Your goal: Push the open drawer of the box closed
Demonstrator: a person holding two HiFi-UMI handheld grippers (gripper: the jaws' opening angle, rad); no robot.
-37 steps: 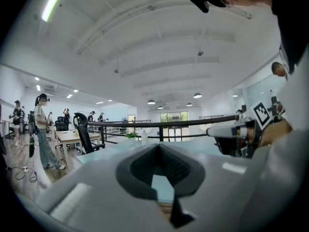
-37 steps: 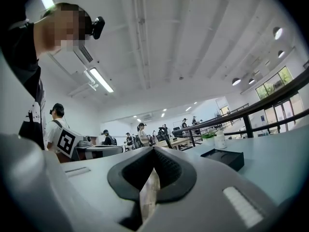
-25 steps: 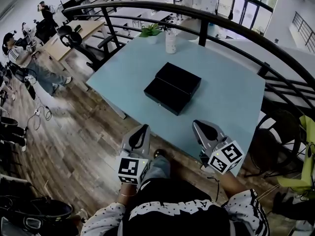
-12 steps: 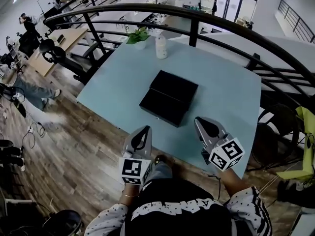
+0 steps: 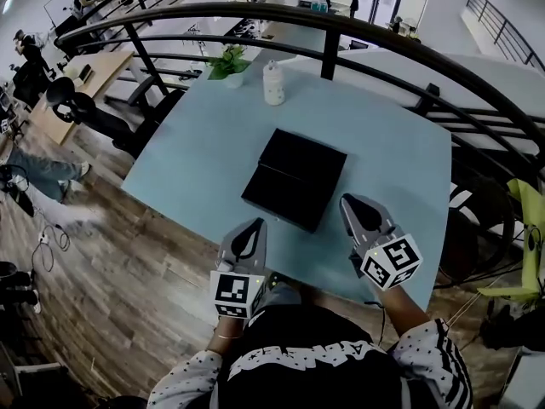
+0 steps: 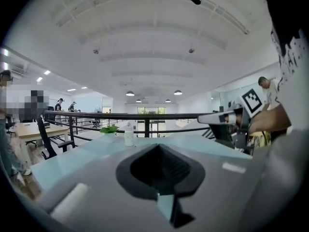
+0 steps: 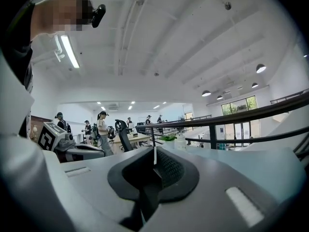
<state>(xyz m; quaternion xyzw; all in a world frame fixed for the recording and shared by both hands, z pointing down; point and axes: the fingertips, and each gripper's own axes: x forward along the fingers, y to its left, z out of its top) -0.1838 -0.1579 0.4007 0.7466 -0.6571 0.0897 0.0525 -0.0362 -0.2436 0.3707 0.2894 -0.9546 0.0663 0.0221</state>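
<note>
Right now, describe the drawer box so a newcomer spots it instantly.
Find the pale blue table beside the curved black railing. Near its middle lies a flat black box, its drawer pulled out toward the near edge. It is the only dark, low thing there; the white bottle and potted plant stand at the far edge.

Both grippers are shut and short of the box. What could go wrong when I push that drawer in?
The box looks loose on the smooth table; a push from the right gripper or left gripper may slide the whole box rather than seat the drawer. The box lies at an angle to you, so an off-centre push could twist it. A long slide might reach the bottle by the railing.
</note>
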